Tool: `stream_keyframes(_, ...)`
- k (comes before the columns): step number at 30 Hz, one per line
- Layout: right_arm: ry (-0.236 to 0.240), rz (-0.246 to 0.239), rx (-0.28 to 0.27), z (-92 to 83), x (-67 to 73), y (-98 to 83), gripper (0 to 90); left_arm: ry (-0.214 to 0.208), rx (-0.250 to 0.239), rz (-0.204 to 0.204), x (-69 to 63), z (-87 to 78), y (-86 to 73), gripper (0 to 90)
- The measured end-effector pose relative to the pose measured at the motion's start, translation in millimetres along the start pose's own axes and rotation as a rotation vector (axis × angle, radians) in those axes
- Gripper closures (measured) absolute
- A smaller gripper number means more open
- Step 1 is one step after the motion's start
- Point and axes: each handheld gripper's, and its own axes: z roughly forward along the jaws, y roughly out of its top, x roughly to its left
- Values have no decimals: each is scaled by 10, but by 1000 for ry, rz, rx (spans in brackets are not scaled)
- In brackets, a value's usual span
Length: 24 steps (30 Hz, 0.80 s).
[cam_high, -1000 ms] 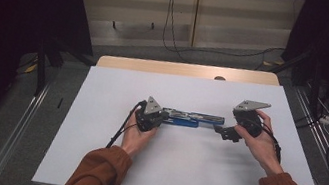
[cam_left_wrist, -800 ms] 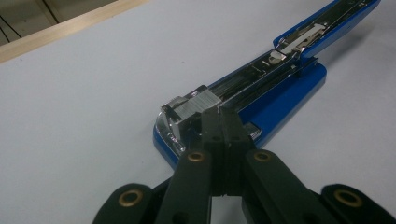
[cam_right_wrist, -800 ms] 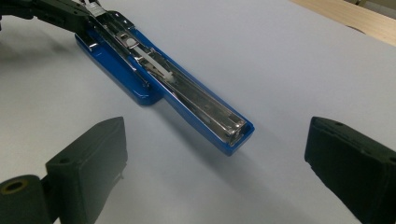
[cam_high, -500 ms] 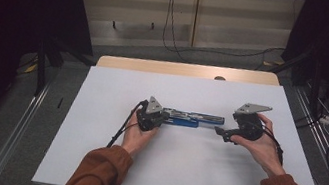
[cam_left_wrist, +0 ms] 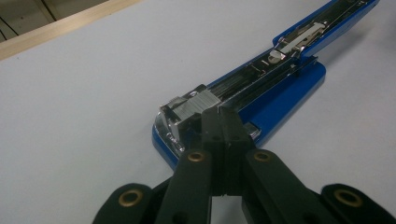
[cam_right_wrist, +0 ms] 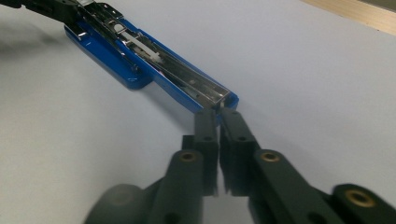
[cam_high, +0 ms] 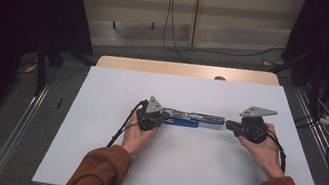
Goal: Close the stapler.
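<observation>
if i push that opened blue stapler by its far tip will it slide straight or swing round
The stapler probably swings: it lies opened out long and thin, so a push at one tip acts far from its middle. The hinged halves may fold rather than move as one stiff bar. On the smooth white table cover it likely slides easily, and the loaded staple strip could shift.

Stapler (cam_high: pixel 187 118) on table (cam_high: pixel 188 177), between both tongs.
</observation>
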Motion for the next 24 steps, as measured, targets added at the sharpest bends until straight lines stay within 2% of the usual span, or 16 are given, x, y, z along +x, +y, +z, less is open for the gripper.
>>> stream_keyframes(10, -27, -3, 52, 80, 30, -44, 900, 4, 0, 6, -15, 4, 3, 900)
stream_keyframes(15, -40, -58, 78, 143, 95, -52, 900, 6, 2, 10, -13, 3, 6, 900)
stream_keyframes(18, -46, -74, 87, 173, 116, -46, 900, 4, 1, 7, -14, 4, 5, 900)
stream_keyframes(24, -68, -38, 128, 230, 101, -60, 900, 3, 3, 11, -8, 4, 8, 900)
